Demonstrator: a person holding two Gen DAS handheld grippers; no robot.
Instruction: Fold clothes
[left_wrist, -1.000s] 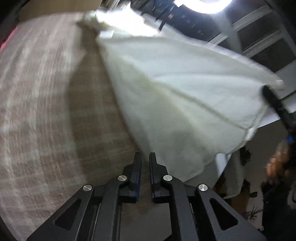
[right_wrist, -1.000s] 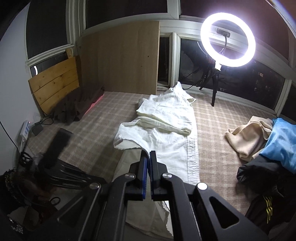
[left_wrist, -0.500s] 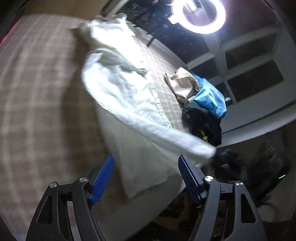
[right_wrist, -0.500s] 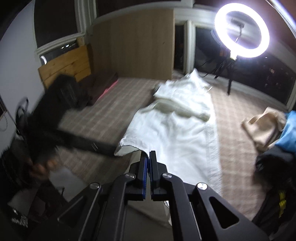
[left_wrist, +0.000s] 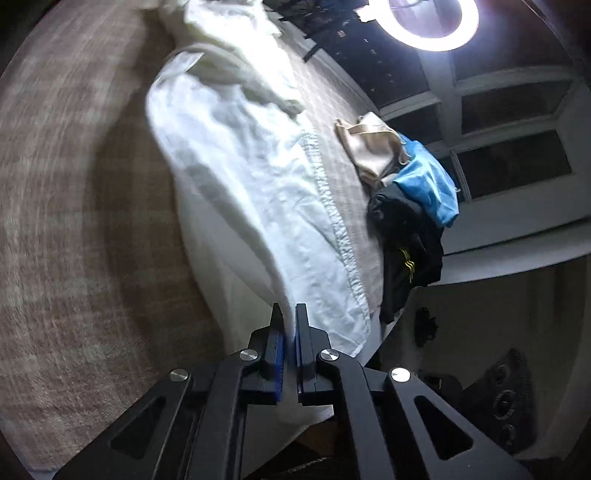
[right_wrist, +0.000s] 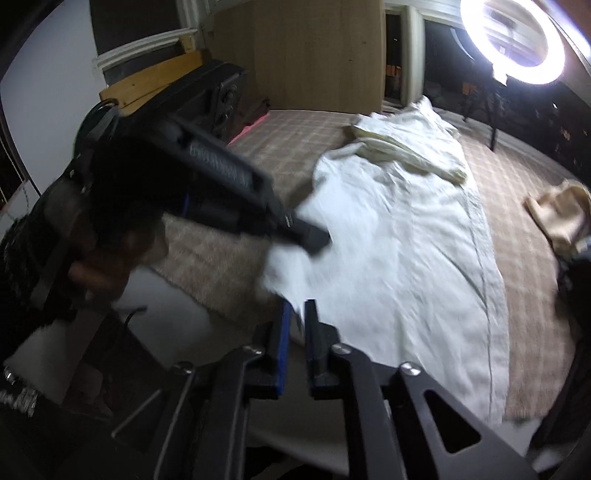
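The left tongs (left_wrist: 286, 325), whose jaws have just been closing, are clamped on the near left corner of the white garment (left_wrist: 258, 177), which lies spread on the checked bed (left_wrist: 66, 206) with its long axis running away toward the ring light (left_wrist: 430, 22). The right tongs (right_wrist: 298, 317), jaws just opening and slightly apart, stand at the garment's near edge, right of that corner; no grip is visible.

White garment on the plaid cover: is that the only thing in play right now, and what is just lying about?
In play:
- white garment, spread along the plaid cover
- left claw, shut on its near edge
- right claw, at the near edge

Lying about:
- beige cloth
- blue cloth
- black clothing
- ring light
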